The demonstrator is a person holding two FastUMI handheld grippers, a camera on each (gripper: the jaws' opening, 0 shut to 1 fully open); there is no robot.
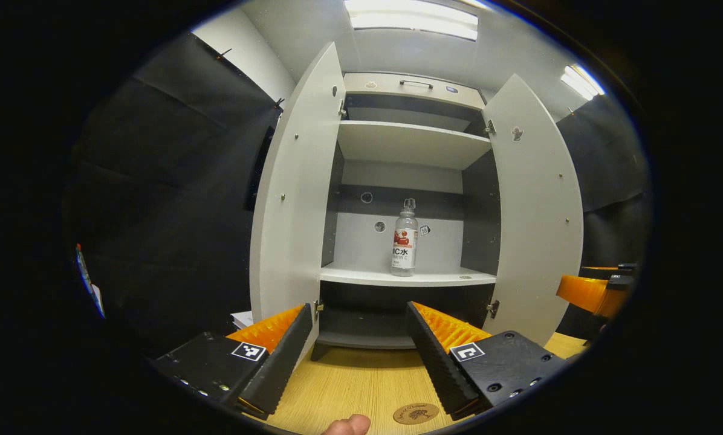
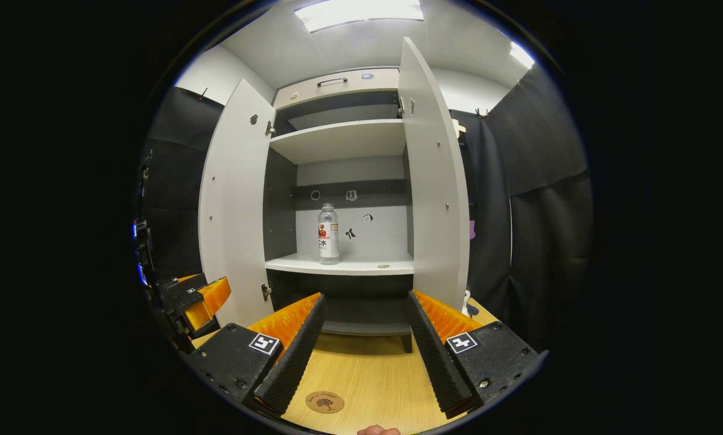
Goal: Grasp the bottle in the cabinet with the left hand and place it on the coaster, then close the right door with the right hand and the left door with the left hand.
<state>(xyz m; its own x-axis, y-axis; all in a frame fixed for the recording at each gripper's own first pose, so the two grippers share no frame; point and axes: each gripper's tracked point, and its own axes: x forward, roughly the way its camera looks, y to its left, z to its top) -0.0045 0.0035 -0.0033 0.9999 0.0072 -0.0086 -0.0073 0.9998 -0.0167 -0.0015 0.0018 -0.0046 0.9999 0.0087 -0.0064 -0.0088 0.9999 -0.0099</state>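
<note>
A clear bottle [image 1: 404,240] with a red-and-white label stands upright on the cabinet's middle shelf [image 1: 407,277]; in the right gripper view the bottle [image 2: 329,234] stands left of the shelf's [image 2: 343,264] centre. Both doors hang wide open: left door [image 1: 295,199] [image 2: 236,199], right door [image 1: 537,205] [image 2: 437,181]. A round brown coaster [image 1: 416,414] [image 2: 324,402] lies on the wooden tabletop near me. My left gripper [image 1: 358,314] is open, well short of the cabinet, with nothing between its fingers. My right gripper [image 2: 364,305] is open too, empty. The other gripper shows at each view's edge [image 1: 597,290] [image 2: 195,299].
The cabinet has an upper shelf [image 1: 413,142], a lower recess and a top drawer with a handle [image 1: 416,83]. Black cloth walls flank the cabinet on both sides. A fingertip [image 1: 349,425] pokes in at the bottom edge. The wooden table [image 1: 361,377] stretches up to the cabinet's foot.
</note>
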